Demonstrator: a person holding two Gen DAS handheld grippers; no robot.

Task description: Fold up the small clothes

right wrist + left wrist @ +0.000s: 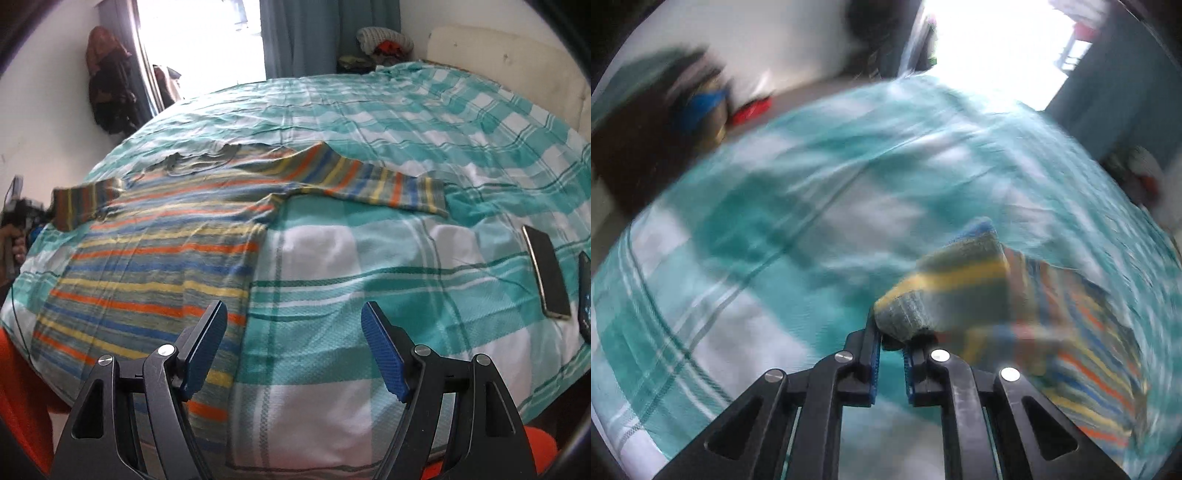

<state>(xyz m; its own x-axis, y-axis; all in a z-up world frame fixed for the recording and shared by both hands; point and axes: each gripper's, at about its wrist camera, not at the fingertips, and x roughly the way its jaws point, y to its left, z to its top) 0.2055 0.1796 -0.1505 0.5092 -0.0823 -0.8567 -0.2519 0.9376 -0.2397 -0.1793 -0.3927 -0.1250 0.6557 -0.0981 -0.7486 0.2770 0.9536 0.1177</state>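
Observation:
A striped shirt [155, 258] in grey, orange, yellow and blue lies spread on the bed, one sleeve [388, 188] stretched to the right. My left gripper [892, 332] is shut on the cuff of the other sleeve [945, 291] and holds it lifted above the bed; that view is motion-blurred. The lifted sleeve also shows at the left of the right wrist view [85, 205]. My right gripper [293, 325] is open and empty, above the shirt's lower right hem.
The bed is covered by a teal and white checked sheet [406, 258]. Two phones [546, 273] lie on it at the right edge. A headboard [509, 62] stands at the back right, clothes hang on the left wall [109, 81].

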